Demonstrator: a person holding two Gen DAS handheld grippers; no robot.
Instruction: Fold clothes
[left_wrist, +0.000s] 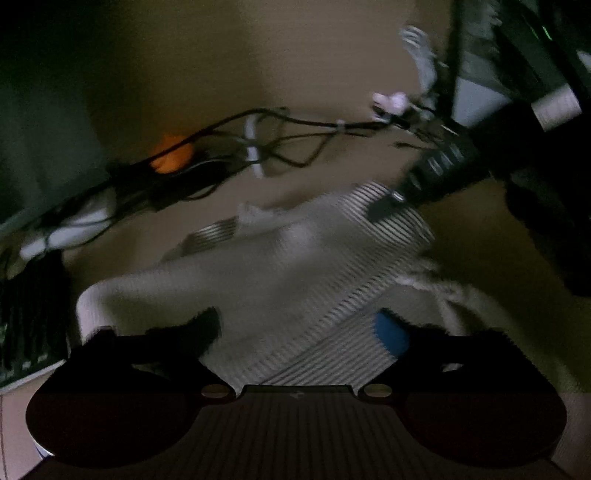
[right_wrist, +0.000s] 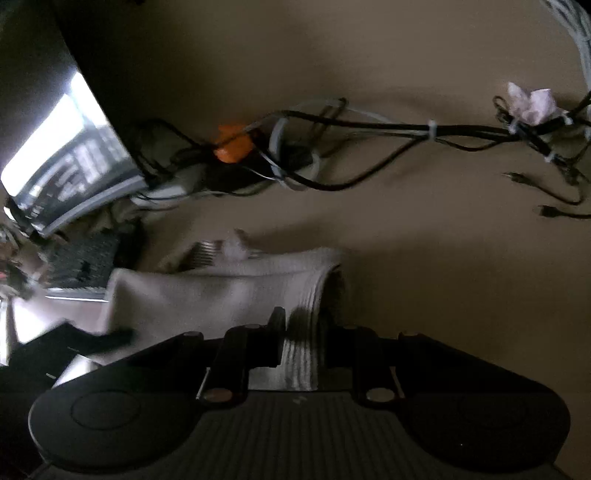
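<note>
Mid-fold right now: right gripper (right_wrist: 301, 334) has its jaws pinching the edge of the striped cloth (left_wrist: 295, 273) lying on the surface (right_wrist: 424, 240), left gripper (left_wrist: 303, 332) jaws spread over it, so next probably flatten the fold

Count: 1 striped garment (left_wrist: 280, 273), 2 grippers (left (left_wrist: 306, 332), right (right_wrist: 303, 332)), 1 orange block (right_wrist: 232, 144), 1 cable tangle (right_wrist: 369, 129), 1 laptop (right_wrist: 74, 155).

Each tool (right_wrist: 301, 334) is matt black – rounded lobes, ribbed centre, silver pivot screws, one blue pad
</note>
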